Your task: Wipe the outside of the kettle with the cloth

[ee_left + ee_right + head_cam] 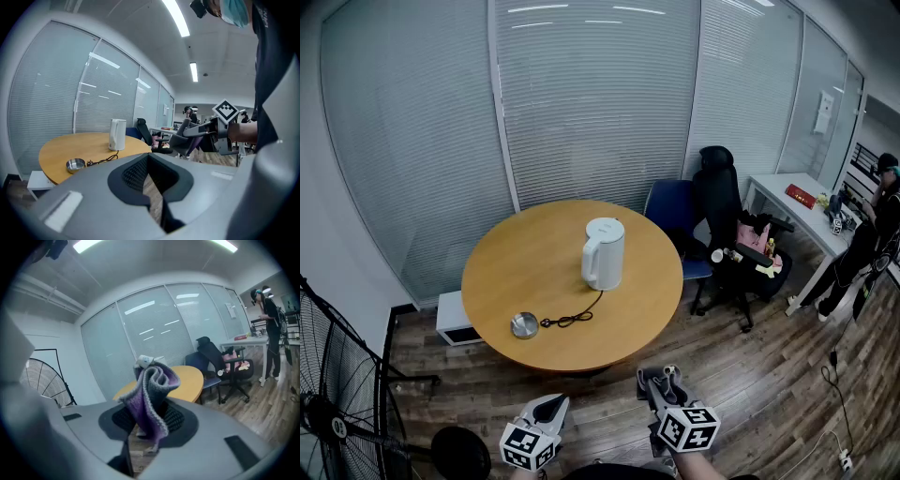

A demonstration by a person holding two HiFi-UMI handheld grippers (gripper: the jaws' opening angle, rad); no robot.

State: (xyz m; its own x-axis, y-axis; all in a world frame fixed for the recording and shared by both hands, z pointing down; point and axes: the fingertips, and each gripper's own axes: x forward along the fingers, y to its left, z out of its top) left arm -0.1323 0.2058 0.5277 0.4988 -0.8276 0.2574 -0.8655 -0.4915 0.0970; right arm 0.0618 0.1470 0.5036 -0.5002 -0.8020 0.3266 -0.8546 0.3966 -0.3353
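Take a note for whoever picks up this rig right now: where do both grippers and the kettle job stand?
Left gripper: shut, empty, held short of the table.
Right gripper: shut on the cloth, which sticks up bunched; also short of the table.
Kettle: upright on the round table, its cord lying toward a small metal bowl.
Done: cloth is in hand.
Left: step up to the table and wipe the kettle's outside; nothing touches it yet.
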